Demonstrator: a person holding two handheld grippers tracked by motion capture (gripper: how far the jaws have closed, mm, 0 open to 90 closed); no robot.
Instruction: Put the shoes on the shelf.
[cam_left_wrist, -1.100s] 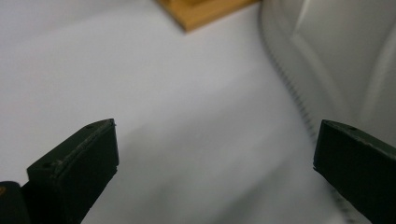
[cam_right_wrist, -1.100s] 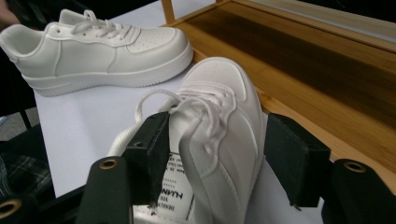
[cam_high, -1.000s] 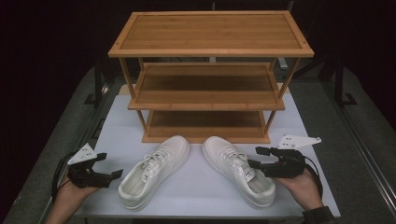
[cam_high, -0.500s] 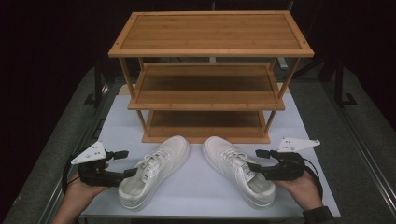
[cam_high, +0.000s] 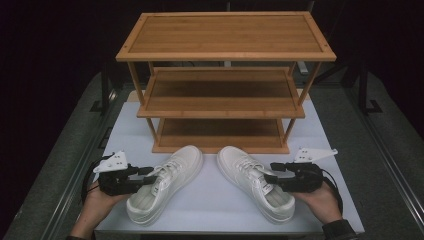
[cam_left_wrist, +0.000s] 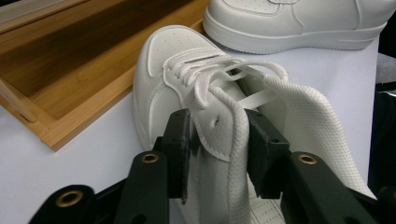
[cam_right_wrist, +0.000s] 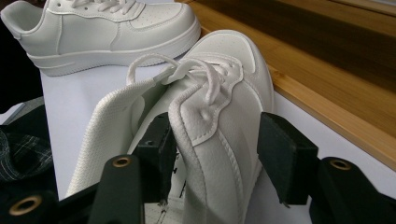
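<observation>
Two white lace-up sneakers lie side by side on the white table (cam_high: 215, 212), toes toward a wooden rack. My left gripper (cam_high: 150, 176) comes in from the left and is shut on the left sneaker (cam_high: 186, 159) at its collar. In the left gripper view, the left gripper (cam_left_wrist: 219, 140) has one jaw outside and one inside the left sneaker (cam_left_wrist: 173, 51), pinching its side wall. My right gripper (cam_high: 273, 176) mirrors this on the right sneaker (cam_high: 234, 160). The right gripper (cam_right_wrist: 217, 154) clamps the outer side wall of the right sneaker (cam_right_wrist: 229, 60).
A three-shelf wooden shoe rack (cam_high: 225, 50) stands just behind the sneakers; its bottom shelf (cam_left_wrist: 70, 70) is close to their toes. Dark floor and black stands surround the table. A hand holds each gripper near the table's front edge.
My left gripper moved right from the table's left edge to the left sneaker and took hold of its collar. The right gripper and both sneakers stayed where they were.
</observation>
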